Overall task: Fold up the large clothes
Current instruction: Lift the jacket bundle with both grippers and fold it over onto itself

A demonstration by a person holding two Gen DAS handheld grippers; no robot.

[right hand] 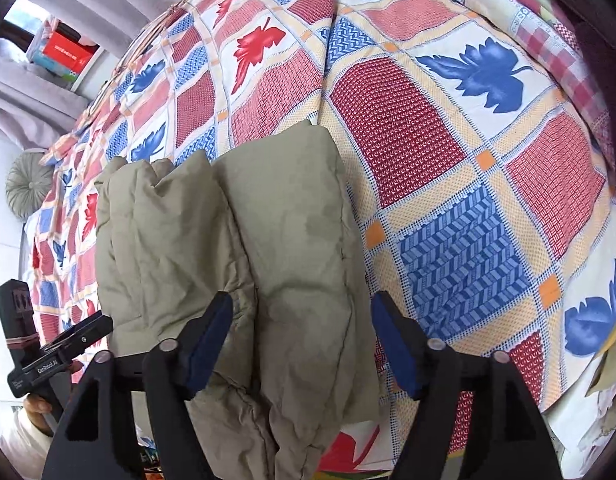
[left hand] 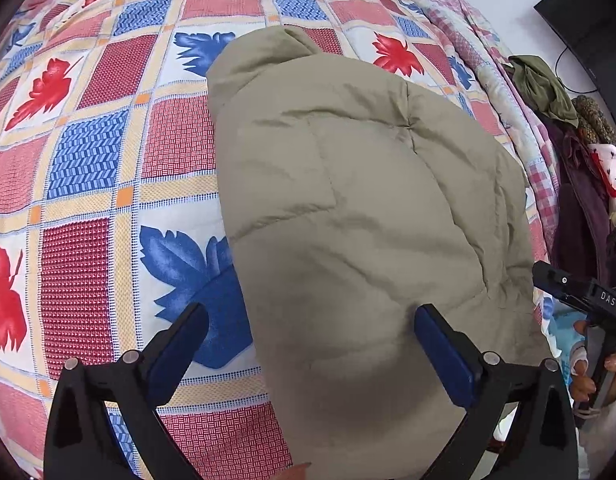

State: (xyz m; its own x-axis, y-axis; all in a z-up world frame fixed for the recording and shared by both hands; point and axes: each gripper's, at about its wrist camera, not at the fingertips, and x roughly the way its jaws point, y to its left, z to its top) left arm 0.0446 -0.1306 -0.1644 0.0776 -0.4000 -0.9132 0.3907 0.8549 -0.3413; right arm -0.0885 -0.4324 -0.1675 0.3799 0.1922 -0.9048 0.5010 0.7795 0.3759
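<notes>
A khaki padded coat [left hand: 347,200] lies folded into a thick bundle on a bed covered by a leaf-patterned sheet [left hand: 88,152]. My left gripper [left hand: 311,316] hovers open over the coat's near end, its left finger above the sheet and its right finger [left hand: 443,352] above the coat. In the right wrist view the coat [right hand: 276,232] shows two padded folds side by side, hanging over the bed's near edge. My right gripper [right hand: 304,304] stands open above it, blue pads spread to either side and not pressing the fabric.
A pink checked quilt [left hand: 447,20] is bunched along the bed's far right side, with a heap of clothes [left hand: 547,88] beyond it. A person's hand [left hand: 583,384] holds the other tool at the right edge. A round grey cushion [right hand: 28,188] and a shelf with a red box [right hand: 68,52] are at the left.
</notes>
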